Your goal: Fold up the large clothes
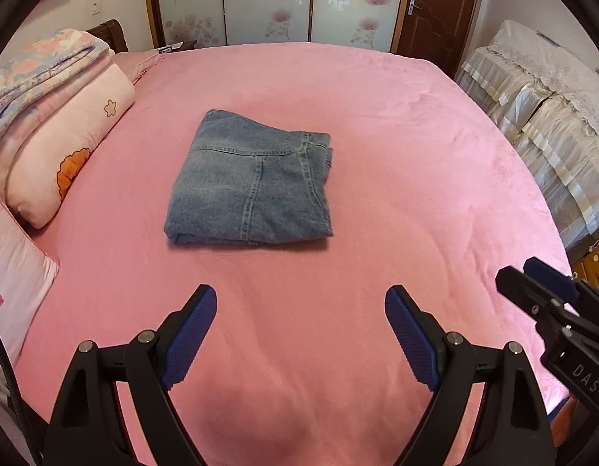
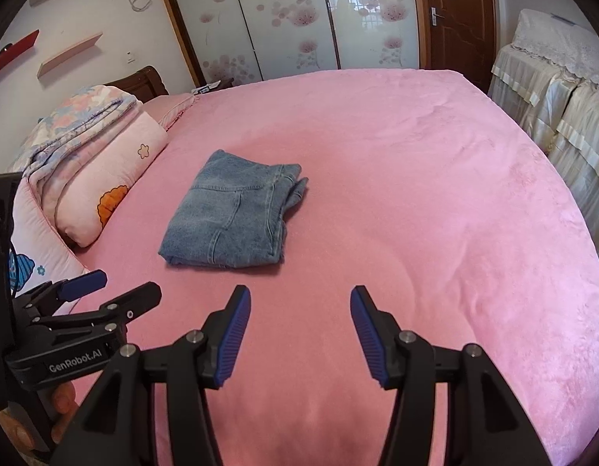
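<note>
A pair of blue jeans [image 1: 252, 182] lies folded into a compact rectangle on the pink bedspread [image 1: 415, 155], near the middle of the bed; it also shows in the right wrist view [image 2: 233, 221]. My left gripper [image 1: 301, 299] is open and empty, held above the bed short of the jeans. My right gripper [image 2: 299, 299] is open and empty, also short of the jeans and to their right. The right gripper shows at the right edge of the left wrist view [image 1: 532, 275]. The left gripper shows at the lower left of the right wrist view [image 2: 120, 287].
Folded quilts and a flowered pillow [image 1: 62, 147] are stacked at the left by the headboard. Covered furniture [image 1: 540, 116] stands along the right side. Floral sliding panels [image 2: 291, 15] and a brown door [image 2: 454, 19] are behind the bed.
</note>
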Motion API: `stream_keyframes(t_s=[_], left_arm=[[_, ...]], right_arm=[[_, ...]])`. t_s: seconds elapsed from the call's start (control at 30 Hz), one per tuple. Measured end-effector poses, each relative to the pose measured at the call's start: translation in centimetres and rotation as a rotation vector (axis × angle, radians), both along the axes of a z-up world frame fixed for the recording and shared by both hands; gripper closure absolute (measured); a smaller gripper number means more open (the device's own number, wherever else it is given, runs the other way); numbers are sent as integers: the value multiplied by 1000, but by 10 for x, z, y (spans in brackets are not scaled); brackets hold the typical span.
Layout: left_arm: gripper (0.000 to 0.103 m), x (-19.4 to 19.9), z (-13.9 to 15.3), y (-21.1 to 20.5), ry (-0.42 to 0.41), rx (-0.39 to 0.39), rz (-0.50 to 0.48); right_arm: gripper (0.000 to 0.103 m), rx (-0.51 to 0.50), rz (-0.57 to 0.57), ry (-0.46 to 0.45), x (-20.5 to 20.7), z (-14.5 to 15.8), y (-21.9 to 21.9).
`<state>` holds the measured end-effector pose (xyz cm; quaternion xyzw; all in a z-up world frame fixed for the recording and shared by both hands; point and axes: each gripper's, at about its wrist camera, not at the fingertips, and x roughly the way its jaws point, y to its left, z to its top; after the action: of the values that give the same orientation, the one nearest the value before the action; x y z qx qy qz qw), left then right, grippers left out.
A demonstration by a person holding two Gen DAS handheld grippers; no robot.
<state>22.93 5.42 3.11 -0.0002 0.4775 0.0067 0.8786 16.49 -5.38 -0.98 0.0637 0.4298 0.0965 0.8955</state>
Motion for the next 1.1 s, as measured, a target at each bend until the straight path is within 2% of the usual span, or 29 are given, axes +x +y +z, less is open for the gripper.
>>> stream_keyframes(t_s=[0.13, 0.27, 0.43, 0.63, 0.7, 0.83, 1.1], left_arm=[[15, -23, 1, -15, 15, 4, 0], [15, -46, 11, -26, -23, 11, 20], [15, -67, 21, -38, -58, 38, 37], [15, -95, 22, -54, -60, 23, 20], [15, -101, 19, -59, -41, 15, 4], [15, -110, 18, -69, -54, 26, -16], [15, -116, 19, -72, -72, 27, 1]], right_arm=[[48, -3, -24, 5, -27, 0, -17], [43, -19, -58, -13, -52, 3, -31], [42, -28, -89, -30, -74, 7, -44], [42, -45, -100, -57, -95, 10, -50], [42, -55, -98, -60, -101, 11, -50], [42, -53, -91, -58, -111, 9, -51], [42, -58, -89, -67, -114, 9, -51]])
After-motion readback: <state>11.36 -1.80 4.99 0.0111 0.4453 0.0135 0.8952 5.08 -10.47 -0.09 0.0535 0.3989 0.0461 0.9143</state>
